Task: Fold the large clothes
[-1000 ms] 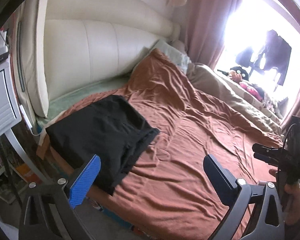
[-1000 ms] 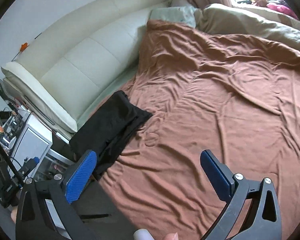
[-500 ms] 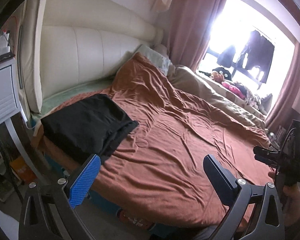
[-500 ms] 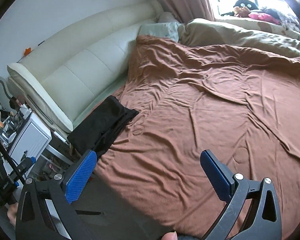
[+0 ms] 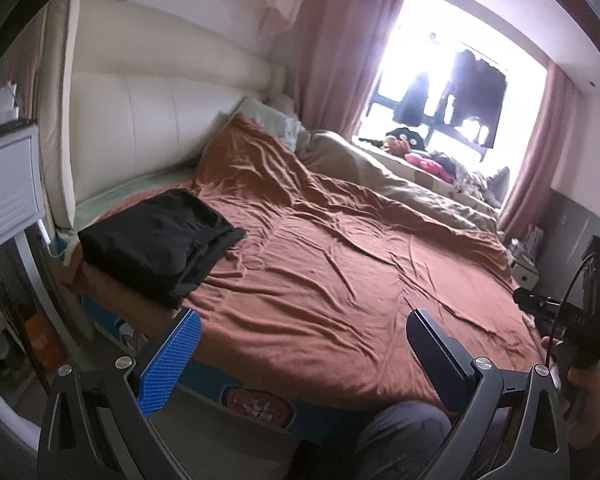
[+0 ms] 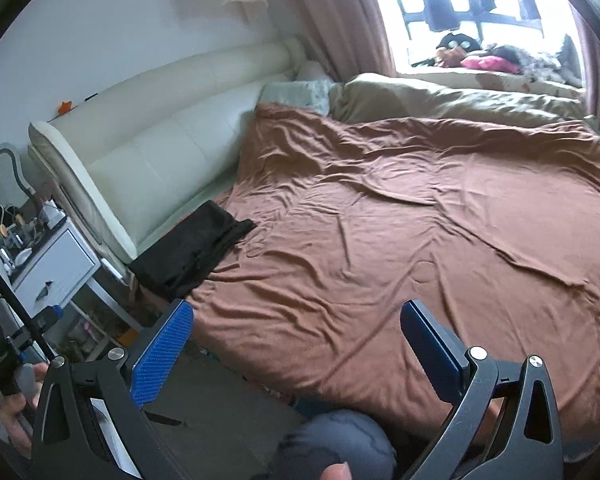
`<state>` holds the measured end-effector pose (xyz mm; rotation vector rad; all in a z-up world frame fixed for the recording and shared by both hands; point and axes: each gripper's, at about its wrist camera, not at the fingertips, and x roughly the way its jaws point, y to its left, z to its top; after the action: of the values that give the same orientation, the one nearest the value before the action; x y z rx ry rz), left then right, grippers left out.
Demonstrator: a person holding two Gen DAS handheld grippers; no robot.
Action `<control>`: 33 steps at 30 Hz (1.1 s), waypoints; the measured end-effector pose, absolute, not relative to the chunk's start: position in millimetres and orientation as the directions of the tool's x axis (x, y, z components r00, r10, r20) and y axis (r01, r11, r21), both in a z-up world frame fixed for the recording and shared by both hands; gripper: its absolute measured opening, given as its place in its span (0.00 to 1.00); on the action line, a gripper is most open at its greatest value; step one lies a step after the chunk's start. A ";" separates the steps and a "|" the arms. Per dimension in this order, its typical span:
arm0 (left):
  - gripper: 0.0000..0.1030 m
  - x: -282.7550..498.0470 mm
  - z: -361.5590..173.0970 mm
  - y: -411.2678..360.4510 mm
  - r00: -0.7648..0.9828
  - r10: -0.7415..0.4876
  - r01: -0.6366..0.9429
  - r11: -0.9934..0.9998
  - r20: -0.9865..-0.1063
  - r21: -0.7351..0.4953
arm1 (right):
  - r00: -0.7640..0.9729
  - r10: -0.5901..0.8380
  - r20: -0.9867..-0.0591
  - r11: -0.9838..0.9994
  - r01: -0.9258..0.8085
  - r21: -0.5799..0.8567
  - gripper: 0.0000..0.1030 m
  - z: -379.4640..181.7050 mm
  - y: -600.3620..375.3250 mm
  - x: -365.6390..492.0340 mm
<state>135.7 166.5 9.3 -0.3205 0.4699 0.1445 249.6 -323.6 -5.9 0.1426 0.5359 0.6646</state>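
On the bed's (image 5: 340, 280) corner lies folded black clothing (image 5: 160, 236), both claws agape

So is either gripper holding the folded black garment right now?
No, the folded black garment lies alone on the brown bedspread, both grippers open and empty.

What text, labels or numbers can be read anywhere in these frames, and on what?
None can be read.
A label-like badge with pale marks sits on the blue side of the bed base, too blurred to read.
Nothing printed shows on the folded black garment.
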 end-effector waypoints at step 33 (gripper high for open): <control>1.00 21.1 -22.4 38.4 0.935 0.036 -0.089 0.987 -0.354 -0.134 | 0.799 0.521 -0.300 0.854 -0.487 0.183 1.00 -75.0 -427.9 62.5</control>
<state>21.1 38.4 -22.4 -0.1489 0.3585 0.0644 62.5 -427.9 -75.0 0.0987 0.3505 0.5417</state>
